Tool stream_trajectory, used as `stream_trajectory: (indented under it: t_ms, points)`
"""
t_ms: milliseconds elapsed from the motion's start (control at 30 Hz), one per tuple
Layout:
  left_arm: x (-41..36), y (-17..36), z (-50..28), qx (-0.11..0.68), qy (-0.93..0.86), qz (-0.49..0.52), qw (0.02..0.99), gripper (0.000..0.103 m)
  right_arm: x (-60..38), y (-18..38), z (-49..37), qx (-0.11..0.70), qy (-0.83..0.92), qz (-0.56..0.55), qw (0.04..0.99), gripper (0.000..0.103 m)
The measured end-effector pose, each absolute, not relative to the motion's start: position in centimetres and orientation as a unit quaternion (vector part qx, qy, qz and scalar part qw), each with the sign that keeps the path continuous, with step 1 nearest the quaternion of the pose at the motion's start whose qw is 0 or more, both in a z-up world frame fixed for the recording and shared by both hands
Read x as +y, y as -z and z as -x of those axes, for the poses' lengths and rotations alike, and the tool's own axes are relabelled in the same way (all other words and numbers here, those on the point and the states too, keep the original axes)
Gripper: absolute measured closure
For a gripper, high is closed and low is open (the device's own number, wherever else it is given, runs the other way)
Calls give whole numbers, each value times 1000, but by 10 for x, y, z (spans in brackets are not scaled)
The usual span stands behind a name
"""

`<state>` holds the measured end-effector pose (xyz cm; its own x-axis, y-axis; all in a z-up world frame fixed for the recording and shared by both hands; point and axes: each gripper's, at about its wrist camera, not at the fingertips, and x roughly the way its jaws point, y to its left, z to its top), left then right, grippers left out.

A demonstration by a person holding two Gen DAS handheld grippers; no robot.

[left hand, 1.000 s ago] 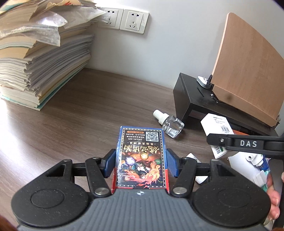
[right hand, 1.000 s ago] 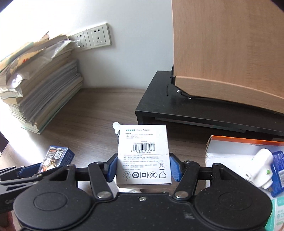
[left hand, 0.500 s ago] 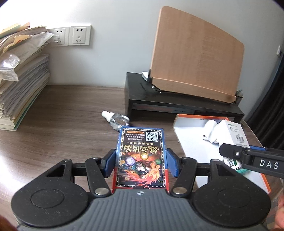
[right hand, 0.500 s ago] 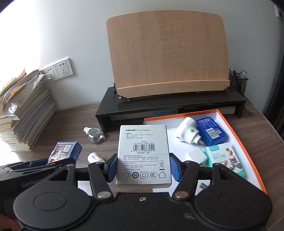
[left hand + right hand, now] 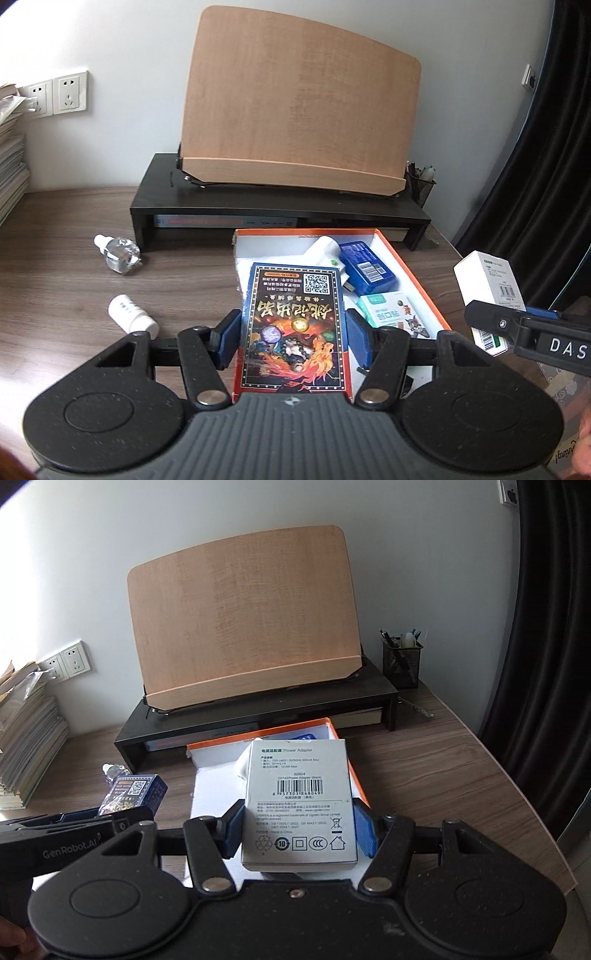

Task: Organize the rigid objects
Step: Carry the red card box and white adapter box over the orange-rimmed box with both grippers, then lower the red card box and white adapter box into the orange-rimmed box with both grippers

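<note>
My left gripper [image 5: 293,334] is shut on a blue card box [image 5: 295,321] with dragon art and holds it over the near left part of the orange-rimmed white tray [image 5: 417,275]. My right gripper [image 5: 298,827] is shut on a white power adapter box [image 5: 299,805] and holds it above the tray [image 5: 341,734]. The tray holds a blue box [image 5: 365,267], a white plug [image 5: 325,249] and a green-white box [image 5: 388,314]. The adapter box also shows in the left wrist view [image 5: 487,284], and the card box in the right wrist view [image 5: 135,792].
A clear glass bottle [image 5: 120,253] and a small white bottle [image 5: 131,314] lie on the wooden desk left of the tray. A black riser [image 5: 258,205] with a wooden book stand [image 5: 299,99] stands behind it. A mesh pen cup [image 5: 402,659] and stacked papers [image 5: 26,738] flank them.
Both grippers have swung right with their boxes, from the bare desk near the paper stack to over the tray. Both stay shut on their boxes.
</note>
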<state>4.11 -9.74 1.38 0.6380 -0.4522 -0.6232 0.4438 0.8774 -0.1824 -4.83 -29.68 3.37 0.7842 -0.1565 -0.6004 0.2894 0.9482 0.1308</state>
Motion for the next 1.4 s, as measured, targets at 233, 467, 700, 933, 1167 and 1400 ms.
stream_trajectory:
  t_ms: [233, 467, 700, 933, 1167, 1400]
  points:
    - [-130, -11, -39, 345, 233, 2, 909, 43, -332, -25, 47, 305, 106, -119, 939, 32]
    - [-140, -9, -42, 345, 207, 6, 916, 43, -345, -22, 36, 305, 78, -117, 942, 32]
    - [-143, -7, -50, 351, 184, 11, 918, 43, -347, -18, 21, 310, 55, -115, 942, 32]
    - [-147, -4, -60, 356, 169, 16, 919, 43, -348, -15, 12, 314, 44, -109, 942, 32]
    - [-155, -1, -64, 361, 168, 15, 917, 43, -350, -12, 7, 318, 39, -107, 941, 32]
    - [-161, 2, -67, 365, 172, 10, 915, 43, -349, -11, 4, 321, 39, -107, 940, 32]
